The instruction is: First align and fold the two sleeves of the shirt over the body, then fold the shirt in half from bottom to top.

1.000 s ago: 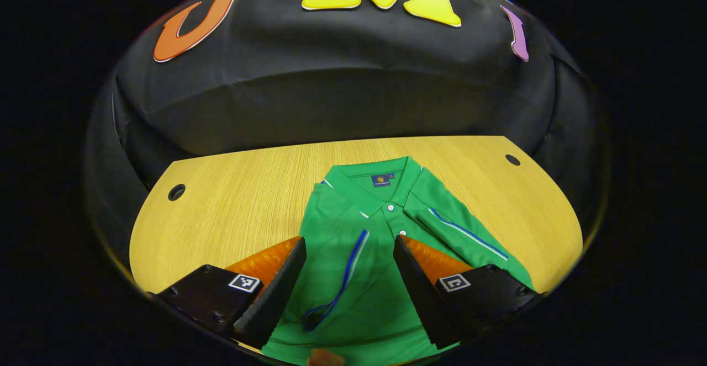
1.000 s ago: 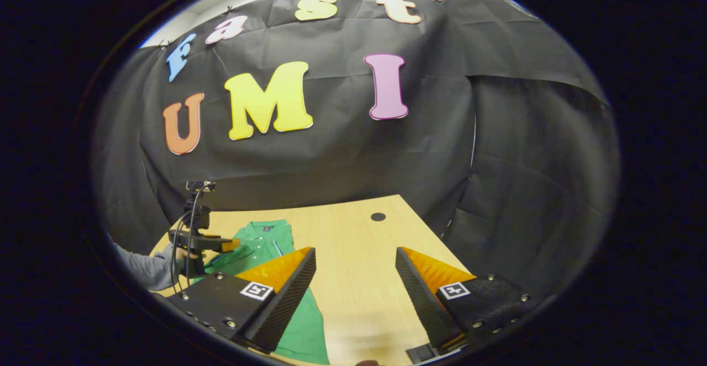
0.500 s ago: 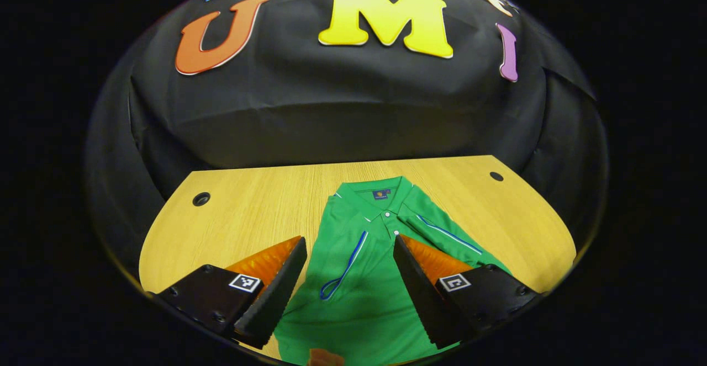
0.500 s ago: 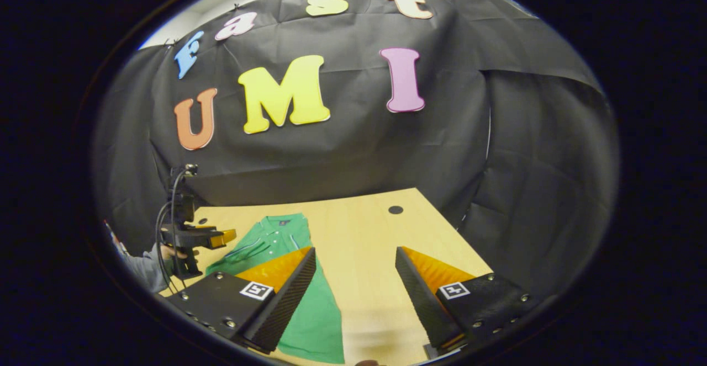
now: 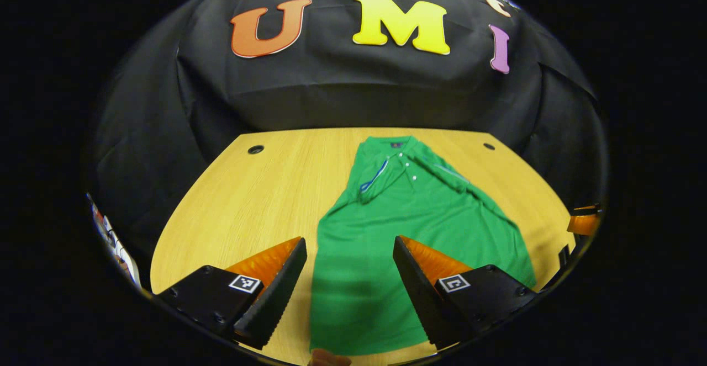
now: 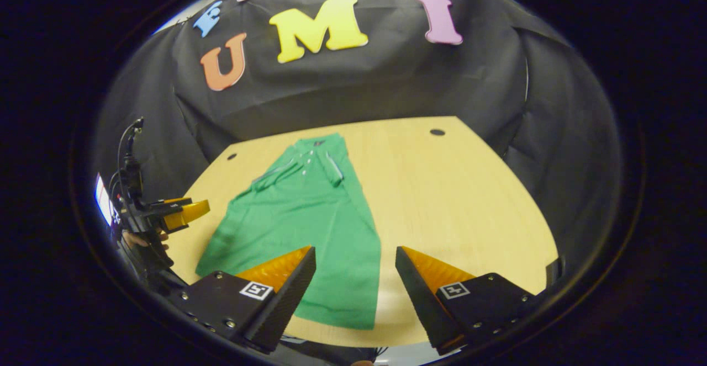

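- Green shirt [image 5: 409,228] flat on the wooden bench [image 5: 259,200], collar toward the far edge by the black cloth wall, hem toward the near edge.
- Both sleeves [image 5: 381,175] folded in over the chest — blue-trimmed cuffs just below the collar.
- Left claw [image 5: 349,283] released, fingers spread wide above the hem, gripping nothing.
- Right claw [image 6: 355,294] released too, above the shirt's near right corner, apart from the cloth.
- Left claw also at the bench's left edge in the right gripper view, held by a hand [image 6: 141,239].
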`<state>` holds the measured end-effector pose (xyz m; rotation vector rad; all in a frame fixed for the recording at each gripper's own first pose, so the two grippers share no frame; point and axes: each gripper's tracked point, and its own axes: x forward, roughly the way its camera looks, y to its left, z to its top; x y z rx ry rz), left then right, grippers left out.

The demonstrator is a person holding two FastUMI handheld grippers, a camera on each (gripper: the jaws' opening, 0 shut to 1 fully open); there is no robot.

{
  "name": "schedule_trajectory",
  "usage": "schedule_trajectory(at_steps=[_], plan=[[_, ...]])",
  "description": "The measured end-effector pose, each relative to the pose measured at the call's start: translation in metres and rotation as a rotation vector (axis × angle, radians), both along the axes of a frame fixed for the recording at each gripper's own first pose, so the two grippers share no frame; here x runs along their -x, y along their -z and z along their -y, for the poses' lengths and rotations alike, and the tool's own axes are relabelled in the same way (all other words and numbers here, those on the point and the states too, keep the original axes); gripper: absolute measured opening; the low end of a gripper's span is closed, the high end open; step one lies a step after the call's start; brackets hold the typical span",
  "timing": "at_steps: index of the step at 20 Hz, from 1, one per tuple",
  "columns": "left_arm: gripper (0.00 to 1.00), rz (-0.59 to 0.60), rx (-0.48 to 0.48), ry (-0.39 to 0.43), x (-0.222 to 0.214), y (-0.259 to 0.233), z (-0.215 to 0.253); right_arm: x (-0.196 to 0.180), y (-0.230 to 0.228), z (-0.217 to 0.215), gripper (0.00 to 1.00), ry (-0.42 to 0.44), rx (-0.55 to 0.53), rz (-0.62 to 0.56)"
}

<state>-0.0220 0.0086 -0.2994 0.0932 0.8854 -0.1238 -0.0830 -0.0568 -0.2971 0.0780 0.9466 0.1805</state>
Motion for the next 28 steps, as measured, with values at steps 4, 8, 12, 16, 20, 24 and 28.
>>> schedule_trajectory(at_steps=[4, 8, 12, 16, 20, 24, 28], plan=[[1.0, -0.096, -0.053, -0.03, 0.061, 0.017, -0.027, 0.042, 0.045, -0.005, 0.93, -0.06, 0.038, -0.112], [1.0, -0.158, -0.059, -0.006, 0.093, 0.032, -0.025, 0.071, 0.075, -0.01, 0.93, -0.077, 0.052, -0.191], [1.0, -0.24, -0.057, -0.006, 0.122, 0.06, -0.016, 0.084, 0.097, 0.002, 0.94, -0.117, 0.177, -0.25], [1.0, -0.183, -0.036, -0.039, 0.119, 0.062, -0.013, 0.081, 0.099, -0.002, 0.96, -0.14, 0.175, -0.185], [0.99, -0.14, -0.033, -0.012, 0.121, 0.062, -0.004, 0.082, 0.099, -0.005, 0.94, -0.093, 0.184, -0.193], [0.03, -0.142, -0.021, -0.006, 0.115, 0.062, 0.002, 0.073, 0.1, -0.017, 0.04, -0.057, 0.129, -0.205], [0.04, -0.173, 0.019, -0.034, 0.115, 0.062, 0.002, 0.073, 0.098, -0.018, 0.0, -0.022, 0.094, -0.221]])
